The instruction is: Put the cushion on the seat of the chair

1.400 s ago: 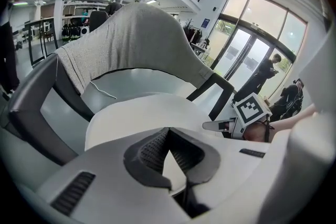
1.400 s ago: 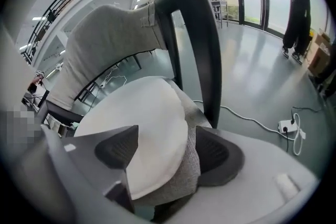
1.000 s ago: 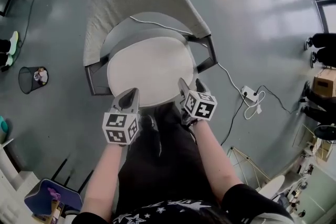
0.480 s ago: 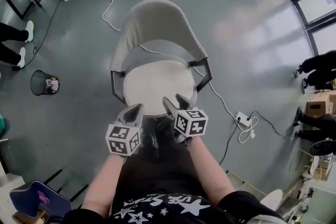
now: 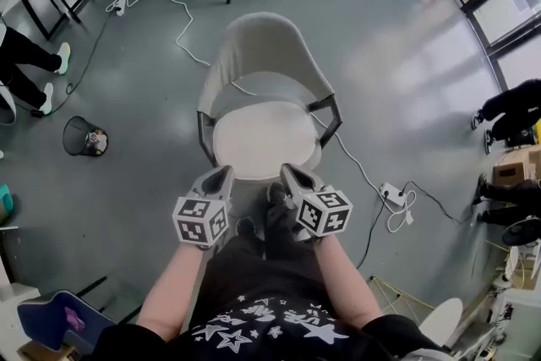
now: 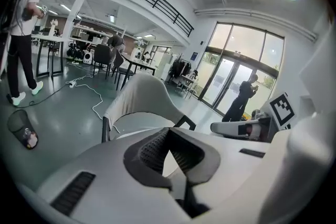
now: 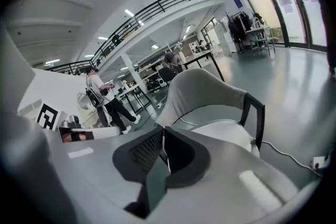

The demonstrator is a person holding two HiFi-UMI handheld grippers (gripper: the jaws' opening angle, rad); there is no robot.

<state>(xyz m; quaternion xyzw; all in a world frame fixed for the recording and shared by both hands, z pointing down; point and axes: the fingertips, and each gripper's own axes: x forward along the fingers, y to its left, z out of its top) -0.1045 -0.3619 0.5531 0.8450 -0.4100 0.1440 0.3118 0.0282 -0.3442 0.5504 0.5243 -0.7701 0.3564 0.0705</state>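
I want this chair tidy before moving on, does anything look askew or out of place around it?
The cushion lies flat and roughly centred on the chair seat, nothing askew there. One oddity: a white cable runs over the floor and under the chair to a power strip, where it might snag a leg.

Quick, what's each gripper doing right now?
Left gripper: closed, empty.
Right gripper: has just been closing, now shut, nothing between its fingers.
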